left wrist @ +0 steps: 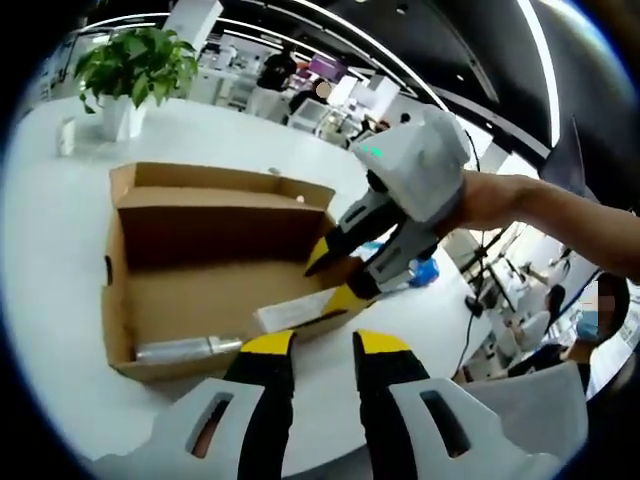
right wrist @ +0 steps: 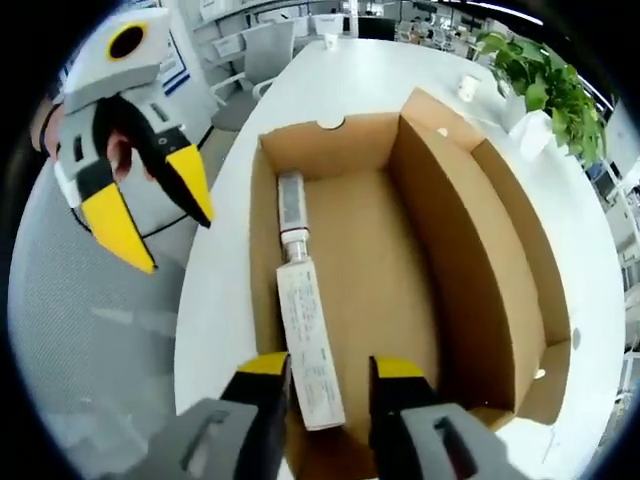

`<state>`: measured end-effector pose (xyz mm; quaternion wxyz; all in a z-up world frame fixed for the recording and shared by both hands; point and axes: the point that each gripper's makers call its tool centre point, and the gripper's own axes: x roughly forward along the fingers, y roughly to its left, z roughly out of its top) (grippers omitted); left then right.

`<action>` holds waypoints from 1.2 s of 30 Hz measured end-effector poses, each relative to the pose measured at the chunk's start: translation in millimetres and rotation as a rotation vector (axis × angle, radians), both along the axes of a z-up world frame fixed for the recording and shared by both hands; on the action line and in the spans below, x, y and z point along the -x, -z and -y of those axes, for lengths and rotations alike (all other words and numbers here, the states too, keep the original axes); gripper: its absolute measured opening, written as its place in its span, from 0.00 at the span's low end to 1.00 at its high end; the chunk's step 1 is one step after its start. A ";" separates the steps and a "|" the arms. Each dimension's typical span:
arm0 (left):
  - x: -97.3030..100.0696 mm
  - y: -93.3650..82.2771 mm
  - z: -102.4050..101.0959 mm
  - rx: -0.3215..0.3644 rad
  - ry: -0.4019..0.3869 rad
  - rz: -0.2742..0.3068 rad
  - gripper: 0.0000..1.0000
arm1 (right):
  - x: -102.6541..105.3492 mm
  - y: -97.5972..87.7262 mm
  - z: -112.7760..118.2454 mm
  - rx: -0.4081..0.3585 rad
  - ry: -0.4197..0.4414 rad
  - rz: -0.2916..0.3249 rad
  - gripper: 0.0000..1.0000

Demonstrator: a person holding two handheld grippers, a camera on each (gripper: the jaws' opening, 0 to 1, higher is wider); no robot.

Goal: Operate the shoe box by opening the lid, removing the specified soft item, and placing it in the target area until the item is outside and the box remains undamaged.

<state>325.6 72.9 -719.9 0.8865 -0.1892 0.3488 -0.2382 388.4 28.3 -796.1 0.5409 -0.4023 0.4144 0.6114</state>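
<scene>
Left gripper view. The box (left wrist: pixel 215 270) lies open on the white bench (left wrist: pixel 60 270), its lid (left wrist: pixel 220 187) folded back on the far side. Along the near wall lie a flat packet (left wrist: pixel 300 312) and, to its left, a tube (left wrist: pixel 185 348); whether either is the soft item cannot be told. The left tool (left wrist: pixel 325 345) hovers just outside the near wall, jaws a narrow gap apart and empty. The right tool (left wrist: pixel 335 272) reaches over the right end of the box, jaws parted, tips near the packet's end. A plant (left wrist: pixel 135 65) and a cup (left wrist: pixel 66 135) stand well beyond the box.

Right gripper view. The right tool (right wrist: pixel 328 372) straddles the packet's (right wrist: pixel 312 345) near end, yellow tips either side, parted and not yet closed on it. The tube (right wrist: pixel 291 218) continues the line toward the far wall. The left tool (right wrist: pixel 150 215) hangs off the bench edge, apart from the box (right wrist: pixel 450 230), over a chair (right wrist: pixel 80 320).

Judgement: the lid is open; the step is the grasp. The jaws should close squarely across the packet's width, then lift straight up. The side wall stands just beside the packet, so any sideways drag risks catching cardboard. Open bench lies on the plant's side of the box (right wrist: pixel 600 330).
</scene>
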 end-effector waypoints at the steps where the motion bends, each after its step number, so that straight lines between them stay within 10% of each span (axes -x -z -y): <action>1: -0.4 0.1 0.0 0.003 -0.002 0.000 0.22 | 1.4 -0.9 -1.1 -0.005 -0.007 -0.007 0.28; 20: -0.2 1.0 0.2 0.017 -0.009 -0.008 0.21 | -0.9 -3.9 5.7 0.005 -0.058 0.021 0.29; 36: 4.3 2.5 1.9 0.028 -0.006 -0.027 0.21 | 8.2 28.9 -2.1 0.111 -0.176 0.075 0.17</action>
